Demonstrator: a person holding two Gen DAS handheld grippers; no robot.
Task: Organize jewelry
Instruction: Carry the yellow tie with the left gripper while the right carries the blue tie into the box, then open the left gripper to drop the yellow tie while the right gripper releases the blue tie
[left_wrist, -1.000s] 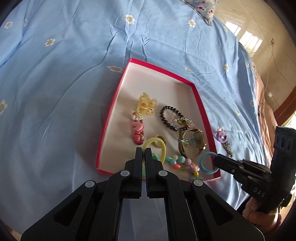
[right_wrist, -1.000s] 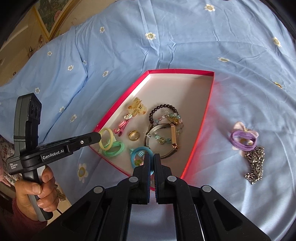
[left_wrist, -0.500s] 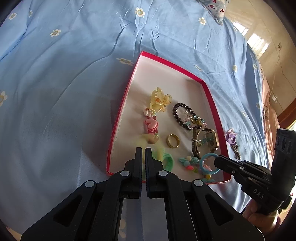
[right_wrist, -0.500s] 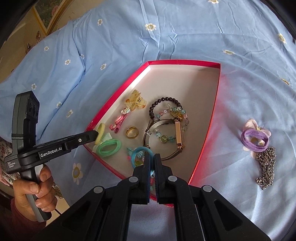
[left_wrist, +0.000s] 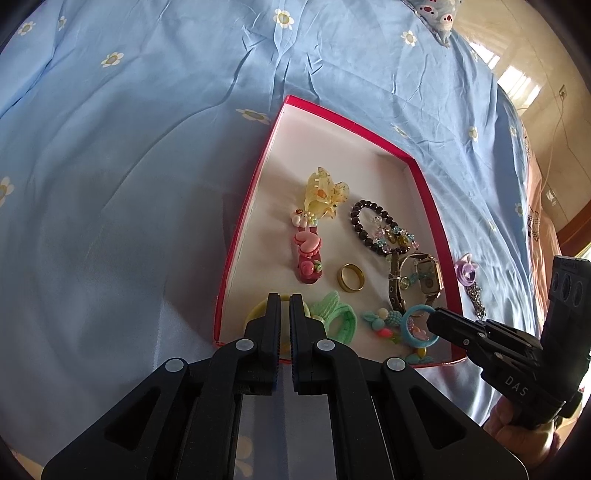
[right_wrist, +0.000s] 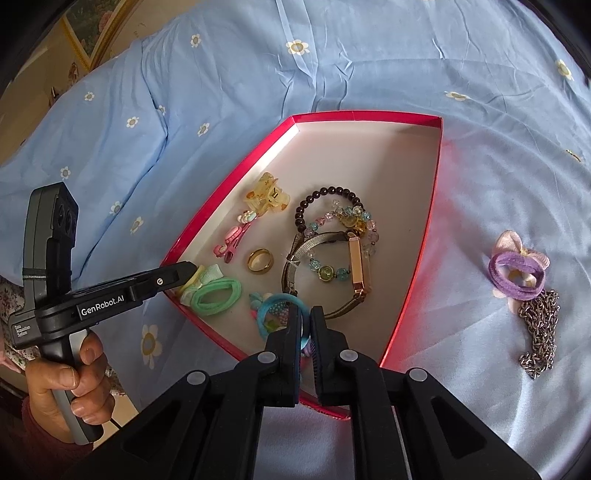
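A red-rimmed box (left_wrist: 240, 236) with a white floor lies on the blue flowered sheet and holds several pieces of jewelry. My left gripper (left_wrist: 284, 299) is at its near-left corner, shut on a yellow hair tie (left_wrist: 256, 314) that rests beside a green hair tie (left_wrist: 336, 317). From the right wrist view this gripper (right_wrist: 188, 269) pinches the yellow tie (right_wrist: 197, 276) just inside the rim. My right gripper (right_wrist: 304, 314) is over the near edge, shut on a blue hair tie (right_wrist: 266, 310). A purple flowered hair tie (right_wrist: 517, 273) and a silver chain (right_wrist: 539, 332) lie on the sheet outside the box.
Inside the box lie a yellow hair claw (left_wrist: 325, 195), a pink clip (left_wrist: 308, 254), a gold ring (left_wrist: 351, 277), a dark bead bracelet (right_wrist: 325, 199) and a watch (right_wrist: 354, 266). The box's far half (right_wrist: 369, 155) is bare. A hand (right_wrist: 66, 384) grips the left tool.
The yellow hair tie has gone from hanging as an open loop over the box to lying squashed at the near-left corner. The right jaws show a slightly wider gap.
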